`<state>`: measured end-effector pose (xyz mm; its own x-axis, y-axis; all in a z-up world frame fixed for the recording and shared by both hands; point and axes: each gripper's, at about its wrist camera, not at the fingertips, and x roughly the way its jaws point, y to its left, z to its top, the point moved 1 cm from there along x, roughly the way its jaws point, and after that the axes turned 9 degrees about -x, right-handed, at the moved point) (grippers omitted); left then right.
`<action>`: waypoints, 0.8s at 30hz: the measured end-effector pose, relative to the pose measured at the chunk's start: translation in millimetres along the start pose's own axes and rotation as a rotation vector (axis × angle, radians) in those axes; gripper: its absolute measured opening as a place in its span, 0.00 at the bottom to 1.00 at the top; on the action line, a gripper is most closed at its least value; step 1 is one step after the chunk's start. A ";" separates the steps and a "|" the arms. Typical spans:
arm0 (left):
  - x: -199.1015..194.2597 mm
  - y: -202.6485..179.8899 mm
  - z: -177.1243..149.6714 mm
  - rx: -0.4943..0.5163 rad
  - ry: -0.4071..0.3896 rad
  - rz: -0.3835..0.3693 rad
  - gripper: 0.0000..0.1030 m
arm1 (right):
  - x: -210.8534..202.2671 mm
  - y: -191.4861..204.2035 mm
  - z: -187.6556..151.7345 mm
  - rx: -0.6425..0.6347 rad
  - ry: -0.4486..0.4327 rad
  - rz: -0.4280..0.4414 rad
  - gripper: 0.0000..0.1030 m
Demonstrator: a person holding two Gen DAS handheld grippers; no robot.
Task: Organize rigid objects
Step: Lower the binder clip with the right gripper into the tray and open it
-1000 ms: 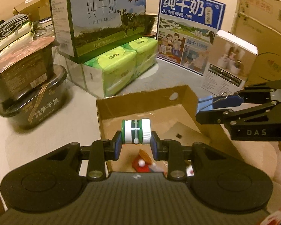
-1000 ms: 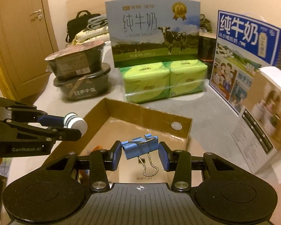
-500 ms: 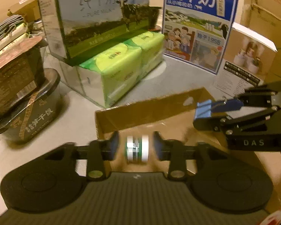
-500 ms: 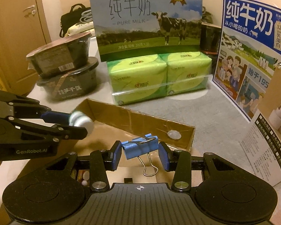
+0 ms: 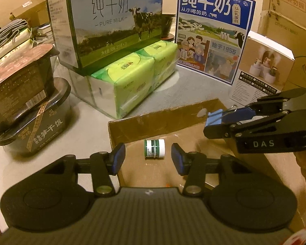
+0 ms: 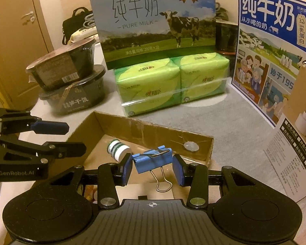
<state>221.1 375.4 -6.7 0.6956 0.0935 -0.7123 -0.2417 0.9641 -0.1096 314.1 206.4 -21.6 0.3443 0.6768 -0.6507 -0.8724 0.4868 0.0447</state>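
A small green-and-white bottle [image 5: 154, 149] lies on its side on the floor of an open cardboard box [image 5: 153, 120]; it also shows in the right wrist view [image 6: 118, 150]. My left gripper [image 5: 148, 159] is open and empty above it, seen from the side in the right wrist view [image 6: 71, 138]. My right gripper [image 6: 152, 167] holds a blue binder clip [image 6: 152, 161] over the box [image 6: 153, 128]; its jaws stand a little apart from the clip's sides. In the left wrist view the right gripper [image 5: 220, 120] carries the clip [image 5: 214, 118] at its tip.
Green tissue packs [image 5: 132, 77] under a milk carton box [image 5: 112, 20] stand behind the cardboard box. Stacked black food bowls [image 5: 24, 106] are at left. A blue milk box [image 5: 212, 30] and a white product box [image 5: 263, 67] stand at right.
My left gripper opened and the bottle dropped onto the box floor. My right gripper's jaws have widened slightly around the binder clip.
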 end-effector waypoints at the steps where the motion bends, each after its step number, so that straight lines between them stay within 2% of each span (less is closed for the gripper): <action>1: -0.4 0.0 -0.4 0.000 -0.001 0.000 0.44 | 0.3 0.5 0.9 0.000 -0.001 0.000 0.42; 17: 0.6 2.5 0.2 -0.014 -0.006 -0.005 0.44 | 9.4 -1.6 4.1 0.000 0.013 -0.022 0.42; 22: 2.1 3.1 0.5 -0.015 -0.009 -0.002 0.45 | 10.6 -6.1 3.5 0.023 -0.011 0.000 0.42; 23: 2.2 2.9 0.2 -0.013 -0.011 0.001 0.47 | 9.5 -7.8 2.9 0.037 -0.024 0.008 0.46; 24: 2.0 2.7 -0.4 -0.011 -0.013 0.005 0.53 | 8.4 -9.7 2.5 0.050 -0.031 0.004 0.60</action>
<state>221.6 378.1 -8.7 0.7032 0.1017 -0.7037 -0.2528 0.9608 -0.1139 326.3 208.8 -25.5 0.3518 0.6951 -0.6270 -0.8558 0.5102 0.0855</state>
